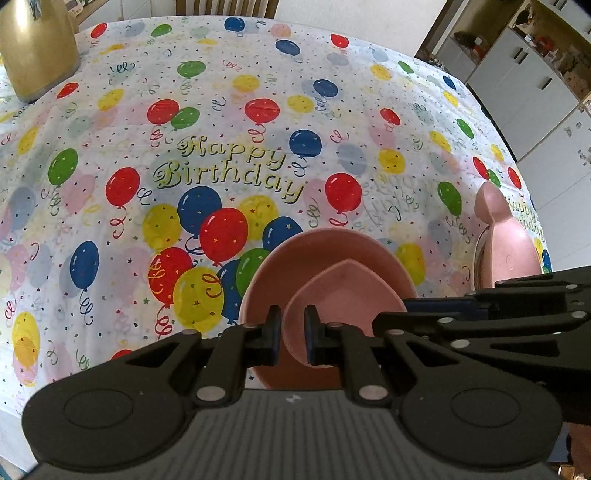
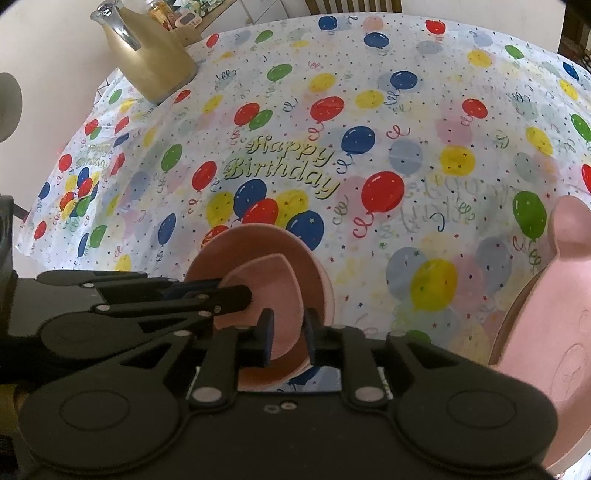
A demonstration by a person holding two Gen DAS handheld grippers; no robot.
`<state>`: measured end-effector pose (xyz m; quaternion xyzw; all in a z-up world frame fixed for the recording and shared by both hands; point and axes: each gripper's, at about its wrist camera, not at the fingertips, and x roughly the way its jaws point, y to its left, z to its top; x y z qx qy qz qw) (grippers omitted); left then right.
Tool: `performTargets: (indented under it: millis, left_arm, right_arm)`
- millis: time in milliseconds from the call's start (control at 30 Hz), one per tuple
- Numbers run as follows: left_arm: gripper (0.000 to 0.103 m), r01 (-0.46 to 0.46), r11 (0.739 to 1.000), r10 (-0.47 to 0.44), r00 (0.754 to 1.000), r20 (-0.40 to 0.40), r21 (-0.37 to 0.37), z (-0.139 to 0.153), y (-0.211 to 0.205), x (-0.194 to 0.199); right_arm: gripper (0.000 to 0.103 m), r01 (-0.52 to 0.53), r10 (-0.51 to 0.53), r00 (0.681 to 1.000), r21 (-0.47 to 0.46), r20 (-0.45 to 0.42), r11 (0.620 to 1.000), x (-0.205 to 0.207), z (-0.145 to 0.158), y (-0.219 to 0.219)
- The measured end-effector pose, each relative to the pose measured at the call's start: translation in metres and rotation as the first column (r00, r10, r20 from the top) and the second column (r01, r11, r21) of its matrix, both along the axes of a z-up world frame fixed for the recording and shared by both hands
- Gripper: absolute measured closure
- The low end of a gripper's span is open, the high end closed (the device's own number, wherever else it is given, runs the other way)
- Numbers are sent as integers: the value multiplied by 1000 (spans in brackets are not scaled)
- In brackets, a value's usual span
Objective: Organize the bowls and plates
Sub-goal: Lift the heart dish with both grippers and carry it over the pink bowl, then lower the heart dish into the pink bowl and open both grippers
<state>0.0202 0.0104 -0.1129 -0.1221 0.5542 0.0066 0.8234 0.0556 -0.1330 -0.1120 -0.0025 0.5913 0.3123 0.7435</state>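
— So what covers the table [image 1: 388, 48]?
— A white party cloth [image 1: 229, 122] printed with red, blue, green and yellow balloons, curly streamers and gold "Happy Birthday" lettering [image 1: 229, 170]. It reaches to every edge that shows.

— And what stands on it?
— A gold-coloured jug [image 2: 151, 62] with a clear glass spout sits in the far left corner. Near the front lies a large pink bowl [image 1: 332, 251], with a smaller pink bowl [image 1: 343, 291] nested inside it. A tall pink piece [image 2: 554, 314] rises at the right edge; what it is cannot be told.

— How do the grippers stand?
— The left gripper [image 1: 293, 332] pinches the small bowl's near rim, pads pressed on it. The right gripper [image 2: 290, 338] straddles that rim from the other side, fingers [image 2: 266, 338] slightly parted; whether they press is unclear.

— And the room?
— White cupboards with dark handles [image 1: 528, 74] and open shelves stand beyond the table's right side, and chair slats [image 2: 354, 6] show past the far edge.
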Motion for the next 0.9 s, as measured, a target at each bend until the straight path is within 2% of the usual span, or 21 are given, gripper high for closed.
performTargets:
  millis: [300, 533, 600, 733, 900]
  left_arm:
    - [91, -11, 1000, 11, 1000, 12, 22, 7, -4, -4]
    - [91, -20, 998, 15, 996, 89, 66, 26, -14, -20]
    - [91, -29, 997, 21, 993, 113, 72, 33, -17, -26]
    - [90, -48, 996, 35, 987, 154, 79, 45, -24, -38]
    - [90, -59, 996, 44, 981, 188, 72, 59, -33, -53]
  right_arm:
    - [73, 3, -3, 1000, 27, 24, 1000, -1, 14, -10]
    - [66, 0, -3, 997, 44, 73, 999, -10, 27, -26]
    - [58, -2, -2, 996, 48, 94, 999, -14, 33, -31]
    - [55, -8, 0, 993, 66, 121, 998, -23, 45, -41]
    - [41, -20, 7, 987, 79, 159, 997, -36, 60, -50]
